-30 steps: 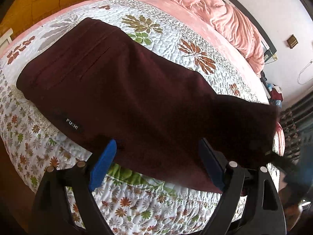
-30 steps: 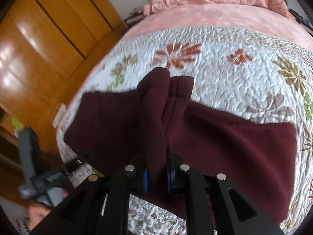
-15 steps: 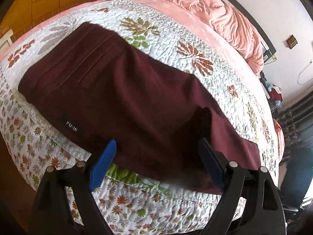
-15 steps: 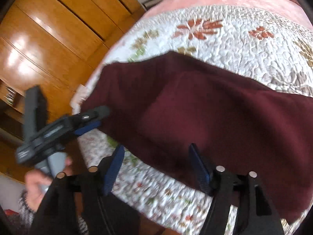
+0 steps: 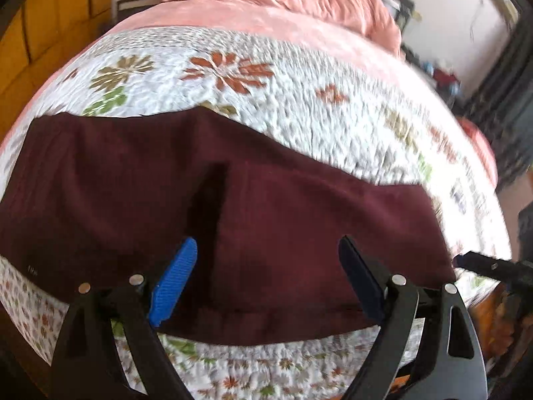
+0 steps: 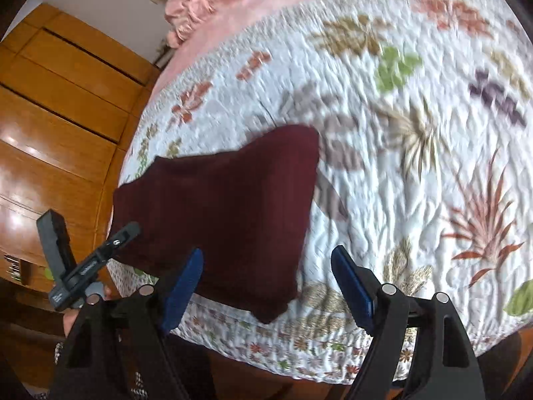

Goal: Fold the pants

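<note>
Pants [image 5: 233, 220] lie flat on the quilt [image 5: 299, 100], along its near edge, dark maroon and already doubled into a shorter band: a raised fold edge with a dark shadow runs across the cloth just left of its middle, seen from my left claw. I judge that one fold is down and the task is roughly halfway, with another fold to make before the bundle is compact.

My left claw [image 5: 266, 280] hovers over the near hem of the pants with its jaws spread wide and nothing between them. My right claw [image 6: 266, 283] is likewise spread and empty, hanging beside the right-hand end of the pants, one blue pad over the cloth and the other over bare quilt. Neither claw touches the fabric, as far as I can tell.

Both views are a little blurred, so I cannot tell how neatly the layers line up along the far edge.

Next I would bring each claw down onto a corner of one end of the pants, pinch through all layers at once, then lift and carry that end over toward the other. Thick cloth may slip if I catch only the top layer.
</note>
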### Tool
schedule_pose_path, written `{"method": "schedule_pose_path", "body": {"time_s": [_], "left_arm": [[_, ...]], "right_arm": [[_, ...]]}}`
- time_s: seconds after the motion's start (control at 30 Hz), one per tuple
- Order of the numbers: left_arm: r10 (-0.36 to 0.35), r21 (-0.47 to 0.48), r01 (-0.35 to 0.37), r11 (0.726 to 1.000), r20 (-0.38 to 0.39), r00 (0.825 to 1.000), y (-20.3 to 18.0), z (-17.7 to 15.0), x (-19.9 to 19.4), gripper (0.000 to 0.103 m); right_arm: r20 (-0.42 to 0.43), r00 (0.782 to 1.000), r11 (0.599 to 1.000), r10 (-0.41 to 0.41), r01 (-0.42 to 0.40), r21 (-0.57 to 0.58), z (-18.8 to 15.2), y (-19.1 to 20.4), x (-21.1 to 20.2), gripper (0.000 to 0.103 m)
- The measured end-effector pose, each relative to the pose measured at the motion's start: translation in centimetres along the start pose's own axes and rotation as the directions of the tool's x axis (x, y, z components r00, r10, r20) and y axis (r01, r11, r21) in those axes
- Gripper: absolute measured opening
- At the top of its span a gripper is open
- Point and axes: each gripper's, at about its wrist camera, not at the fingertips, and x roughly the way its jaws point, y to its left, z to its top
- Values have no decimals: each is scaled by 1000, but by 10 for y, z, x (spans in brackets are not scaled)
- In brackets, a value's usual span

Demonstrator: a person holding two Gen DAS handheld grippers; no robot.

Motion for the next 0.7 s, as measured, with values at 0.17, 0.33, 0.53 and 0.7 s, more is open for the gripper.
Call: {"method": "schedule_pose_path", "body": {"time_s": [0.17,0.33,0.53,0.7], "left_arm": [[51,-3,-51,999,-81,995,-1,-11,28,87],[56,-26,-59,998,-103,993,9,-22,37,90],[22,-37,-25,999,-56,998,4,-18,21,90],[-15,-30,16,999,23,1000,-6,-10,5,90]], "right_arm": [[-53,995,996,82,-80,43,-8,-16,25,80],[-94,983,984,157,-149,94,-5,-27,53,73],[-88,974,978,208,-205,45,-8,-16,52,29],[29,971,971,238,-237,-44,-7,3,8,27]]}}
